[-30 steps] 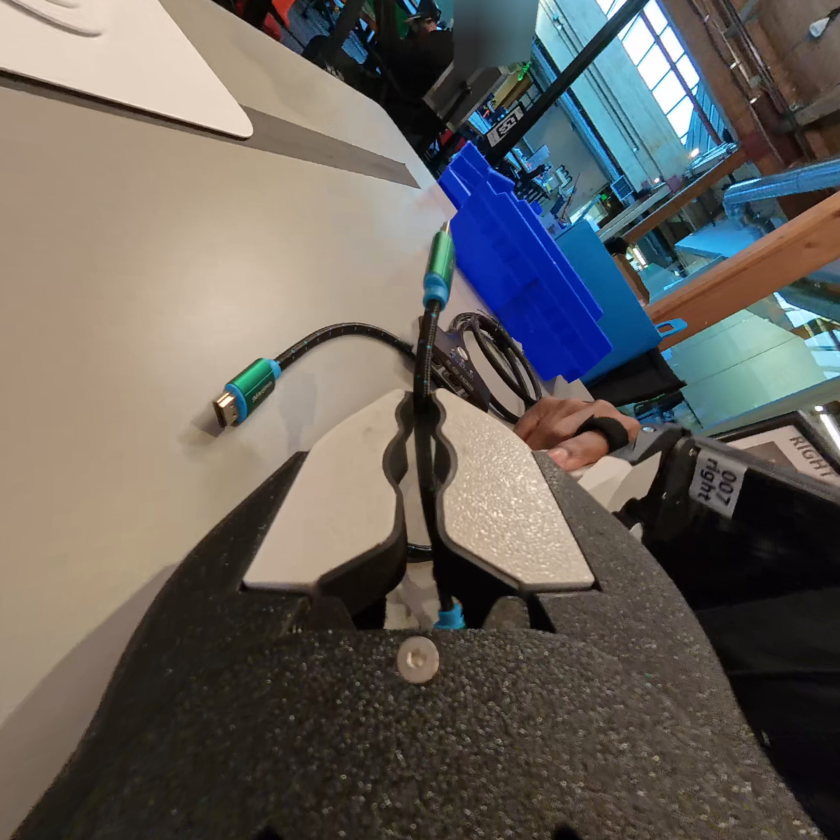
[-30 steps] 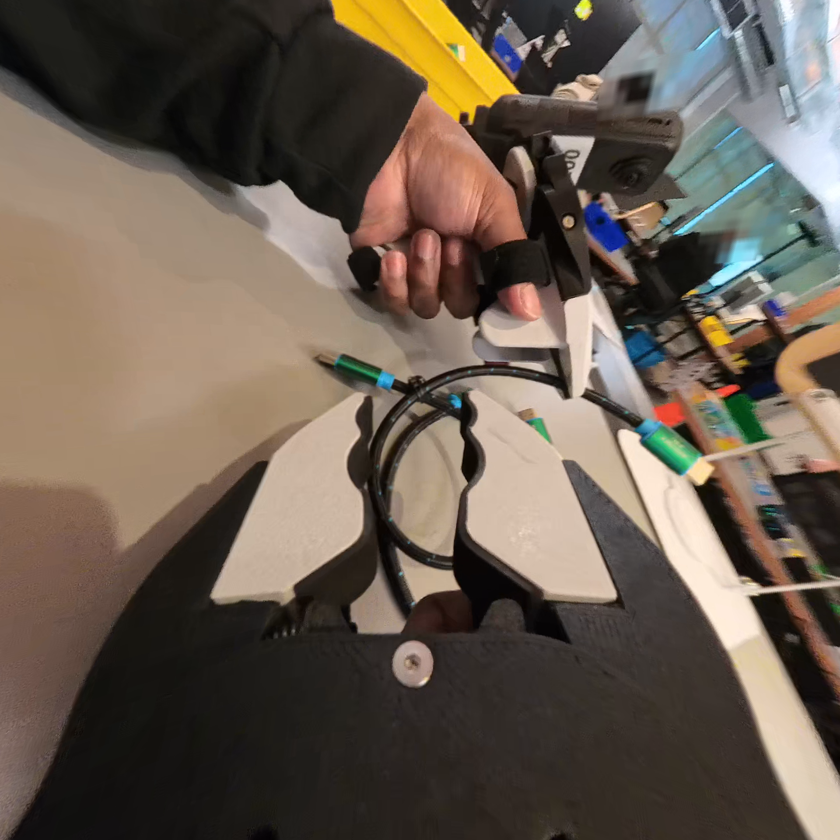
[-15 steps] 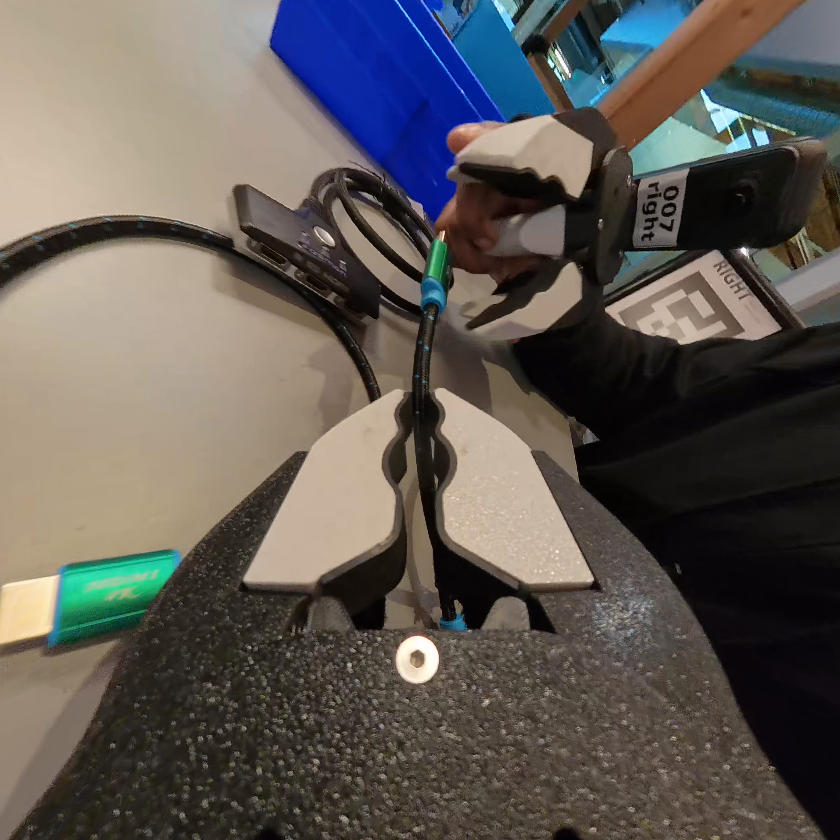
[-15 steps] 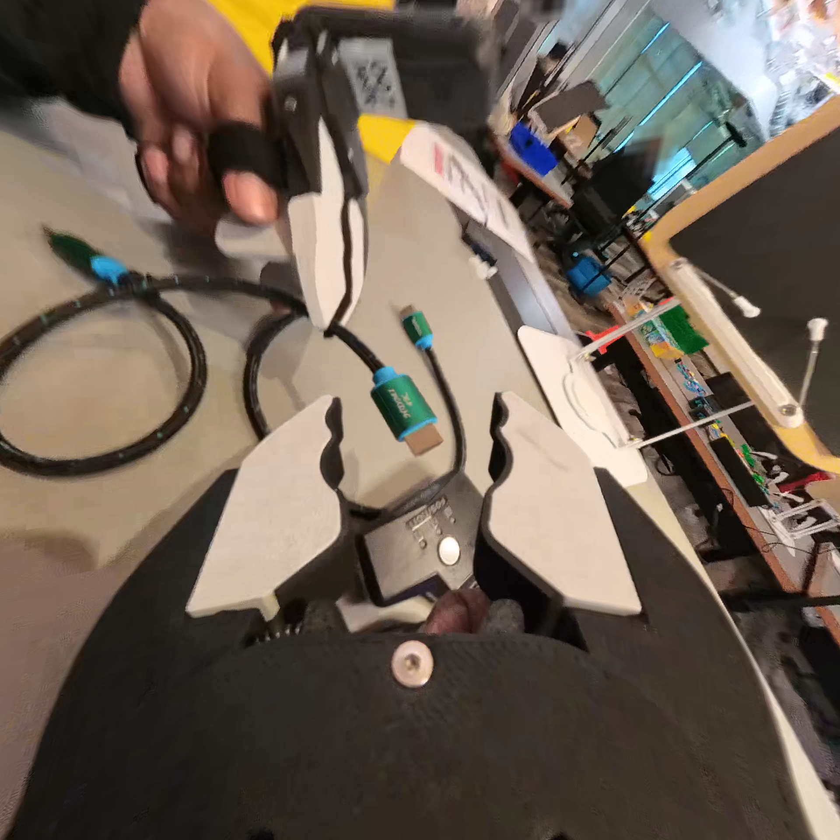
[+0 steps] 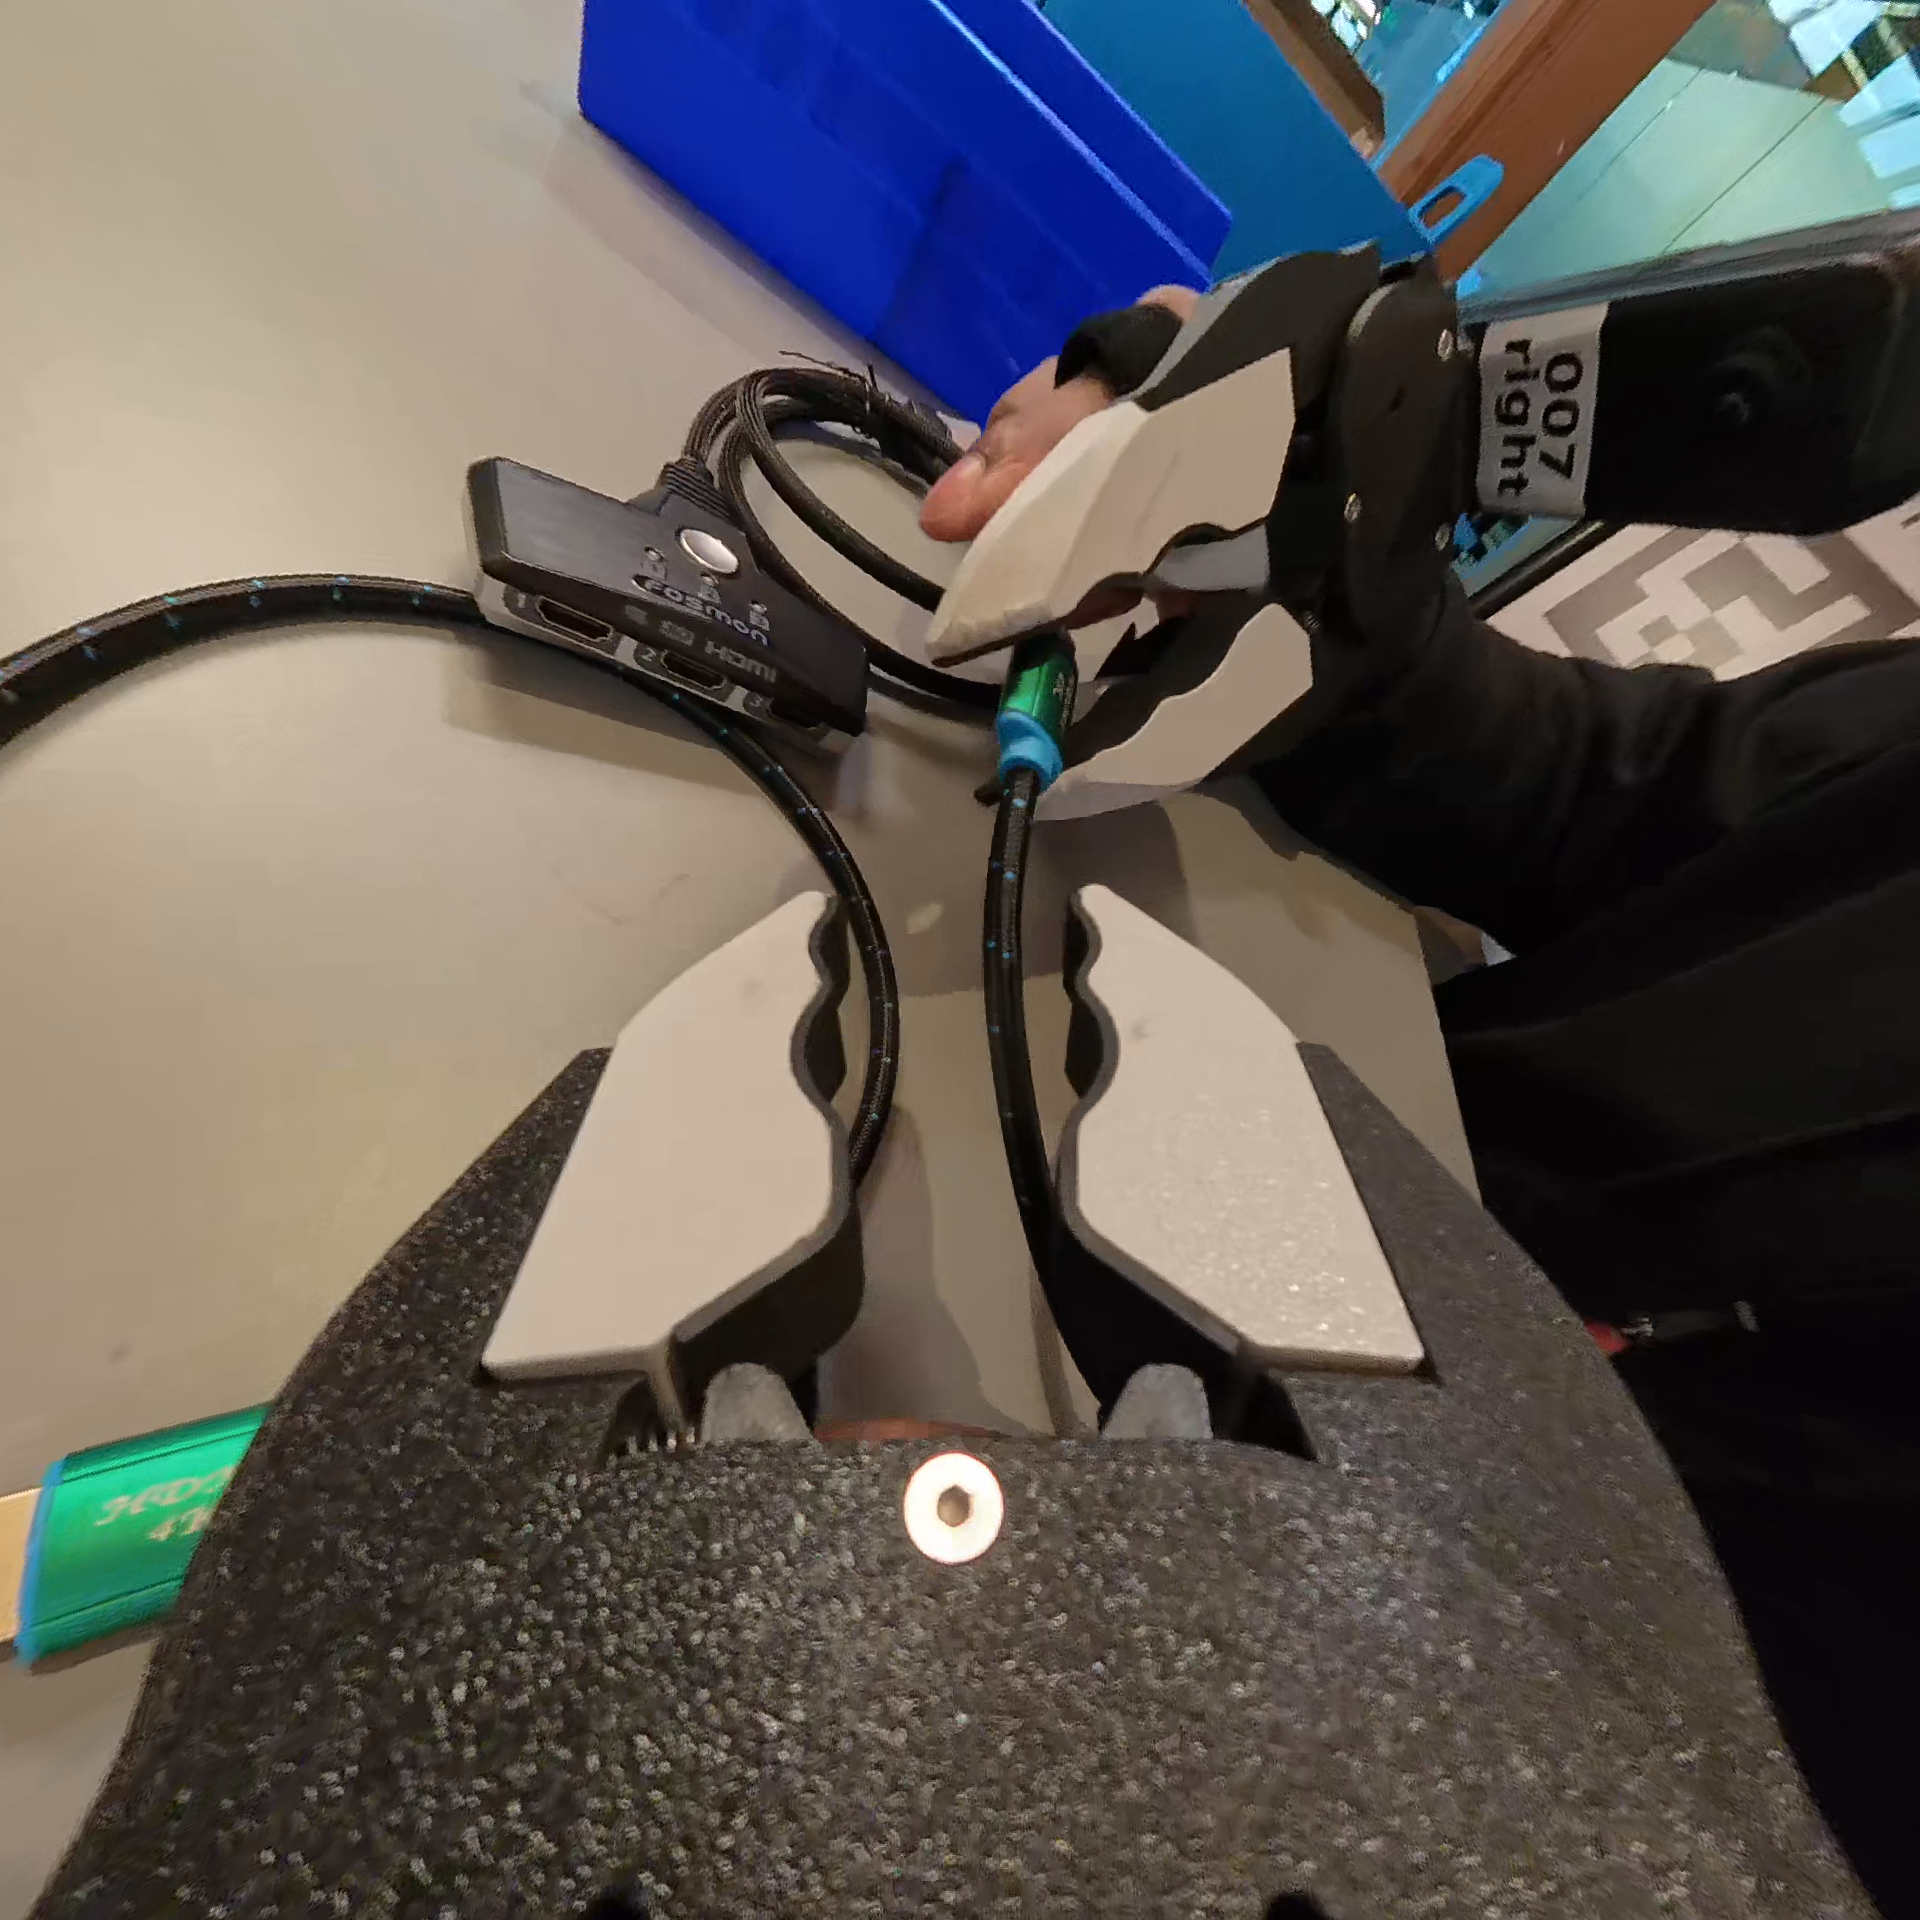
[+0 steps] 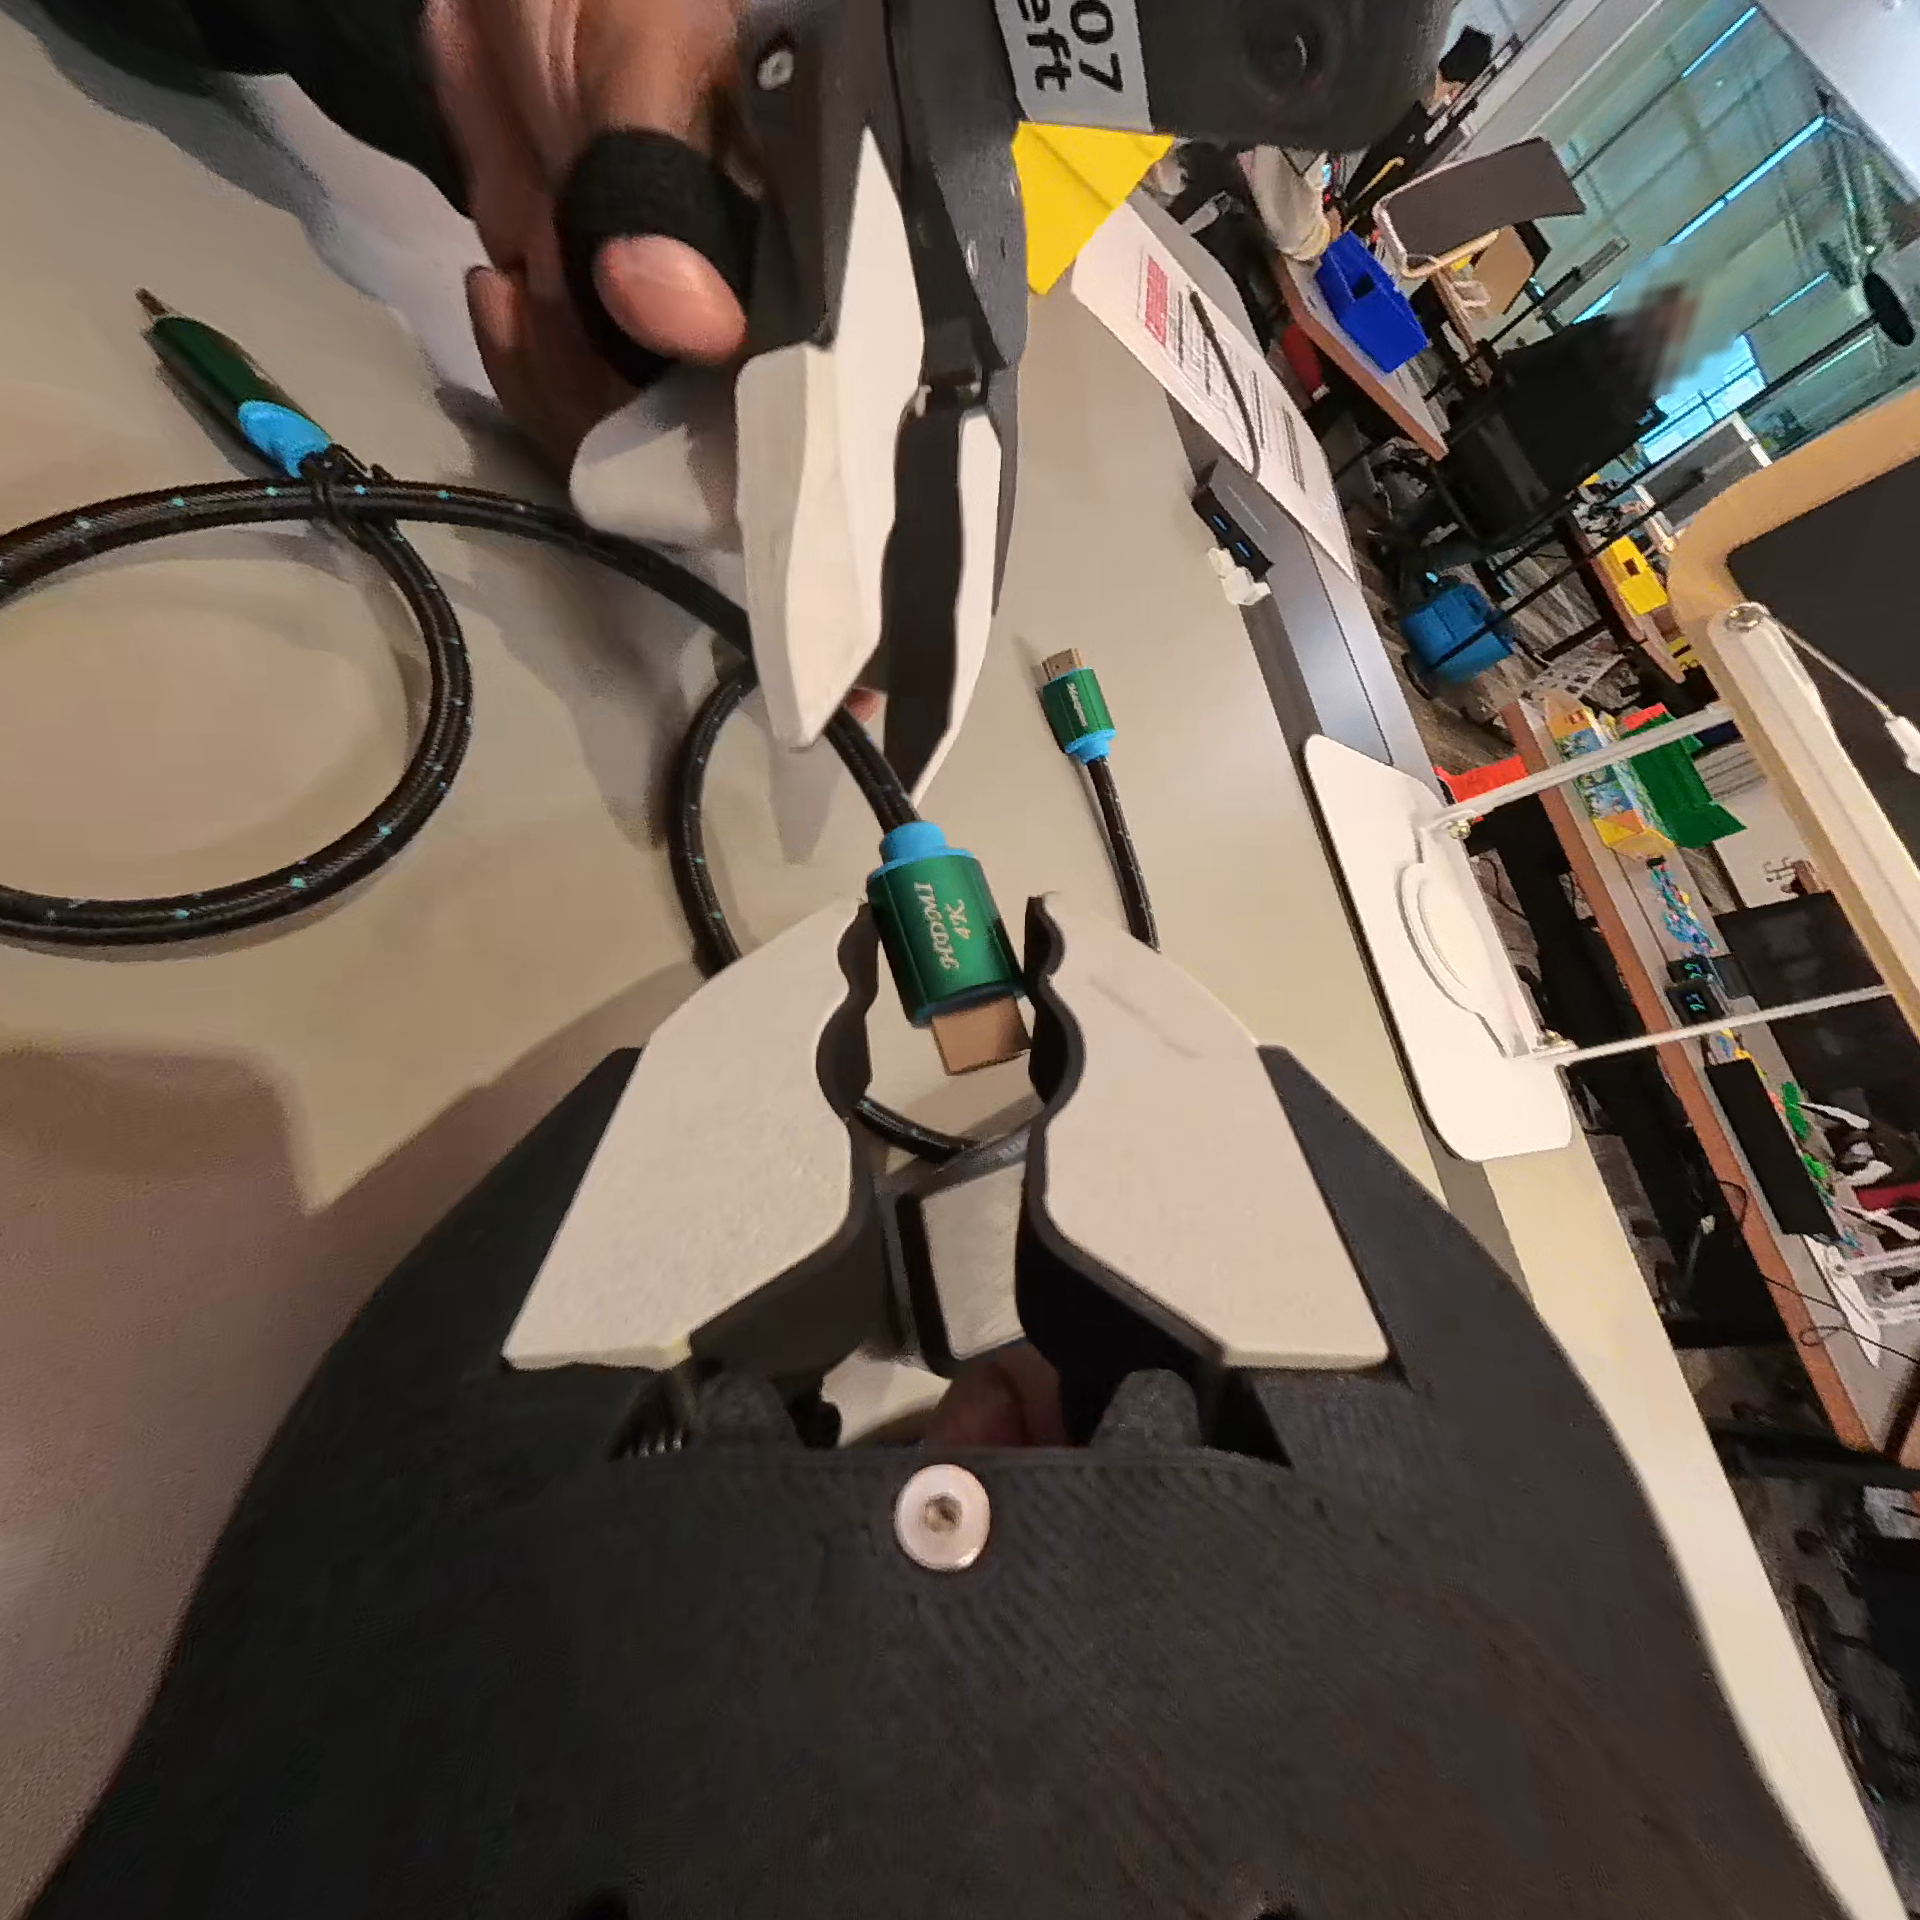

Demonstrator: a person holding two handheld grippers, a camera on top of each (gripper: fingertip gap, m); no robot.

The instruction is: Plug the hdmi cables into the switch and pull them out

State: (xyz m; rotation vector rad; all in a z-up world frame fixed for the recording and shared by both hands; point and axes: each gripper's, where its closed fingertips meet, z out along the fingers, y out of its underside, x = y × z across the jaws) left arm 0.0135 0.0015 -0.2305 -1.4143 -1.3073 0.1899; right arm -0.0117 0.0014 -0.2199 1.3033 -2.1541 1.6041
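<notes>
The black HDMI switch (image 5: 665,592) lies on the grey table with its three ports empty. My right gripper (image 6: 945,914) is shut on the green HDMI plug (image 6: 940,951), gold tip pointing back at the camera; the same grip shows in the left wrist view (image 5: 1003,717). The switch (image 6: 966,1268) shows just below between its fingers. My left gripper (image 5: 951,914) is open. The plug's braided cable (image 5: 1003,987) runs loose between its fingers, close to the right finger. A second green plug (image 5: 114,1527) lies at the lower left.
Blue bins (image 5: 883,187) stand behind the switch. Two more green plugs (image 6: 1075,707) (image 6: 229,384) and a coiled black cable (image 6: 312,727) lie on the table. A white flat stand (image 6: 1434,956) and a paper sheet (image 6: 1216,364) lie along the table's edge. My left and right fingertips are right by each other.
My left gripper has opened and let go of the cable. My right gripper has closed on the green plug that the left was holding up.
</notes>
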